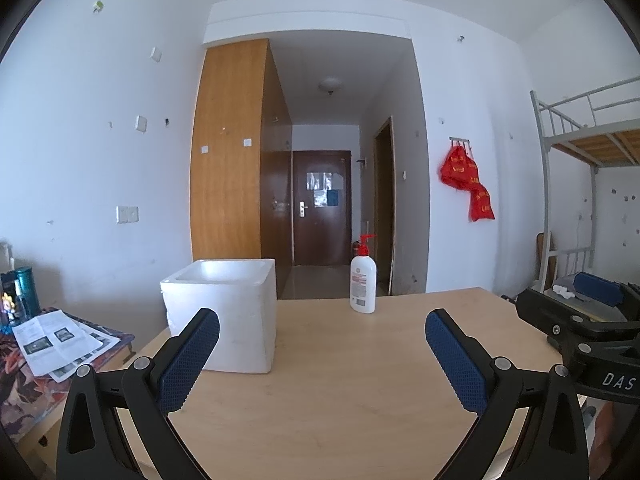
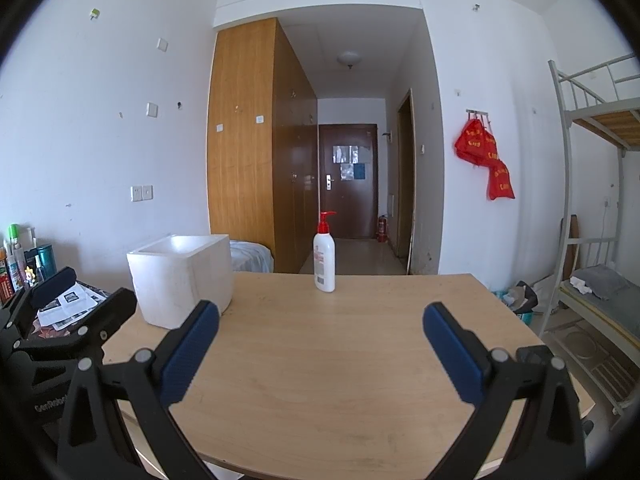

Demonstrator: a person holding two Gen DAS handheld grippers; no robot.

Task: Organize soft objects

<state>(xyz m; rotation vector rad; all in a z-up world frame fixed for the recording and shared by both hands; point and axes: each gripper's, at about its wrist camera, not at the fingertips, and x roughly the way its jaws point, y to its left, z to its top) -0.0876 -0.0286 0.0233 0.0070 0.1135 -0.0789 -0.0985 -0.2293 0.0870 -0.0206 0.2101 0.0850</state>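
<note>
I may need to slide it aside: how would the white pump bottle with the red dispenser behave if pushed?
The white pump bottle with the red dispenser stands tall on a narrow base, so a high push would probably tip it. The bare wooden table looks smooth; a low push likely slides it.

A light wooden table carries two things. A white foam box stands at its left. A white pump bottle stands upright near the far edge.

We are reading "DAS" in white on the black right gripper body, and "GenRobot", partly cut off, on the left gripper body; the bottle label stays illegible.
</note>
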